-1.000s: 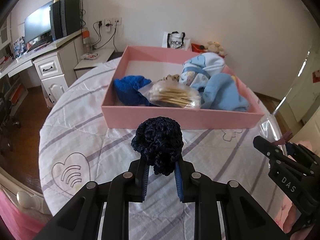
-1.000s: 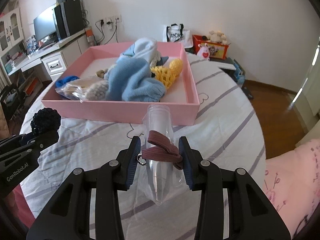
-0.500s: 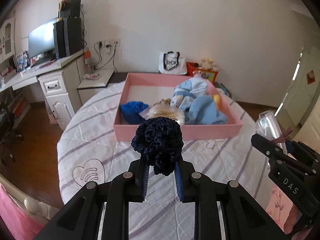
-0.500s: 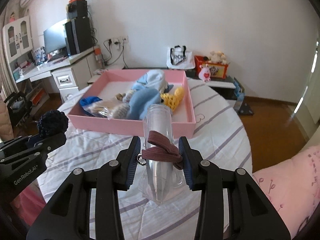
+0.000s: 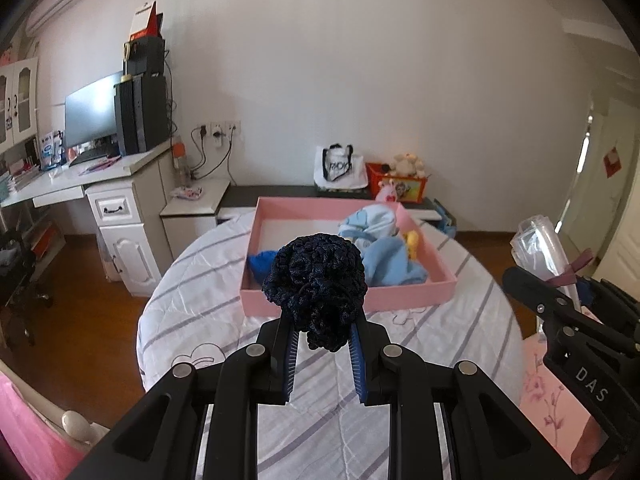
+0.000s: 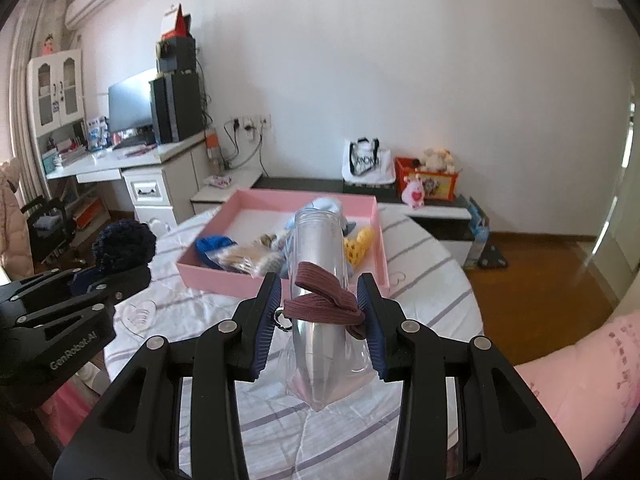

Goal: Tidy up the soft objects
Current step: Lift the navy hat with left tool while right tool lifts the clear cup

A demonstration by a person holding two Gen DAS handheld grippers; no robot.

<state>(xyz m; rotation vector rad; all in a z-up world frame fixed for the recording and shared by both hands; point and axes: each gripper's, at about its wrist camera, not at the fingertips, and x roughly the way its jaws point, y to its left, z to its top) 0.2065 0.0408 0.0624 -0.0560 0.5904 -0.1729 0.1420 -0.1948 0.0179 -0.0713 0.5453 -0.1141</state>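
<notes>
Striped worktop (image 5: 192, 320) below: left claw (image 5: 322, 354) pinches a squashy, light knitted ball (image 5: 316, 280) low down; right claw (image 6: 320, 320) clamps a slippery clear tube (image 6: 320, 264) mid-body.

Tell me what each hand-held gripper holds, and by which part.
Left hand-held gripper: dark navy crocheted ball, by its lower end. Right hand-held gripper: clear plastic tube, at its brown strap.

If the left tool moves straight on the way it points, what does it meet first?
Probably the pink box near wall, past bare tablecloth; the scrunchie that the left tool holds leads. Depth is unclear.
</notes>
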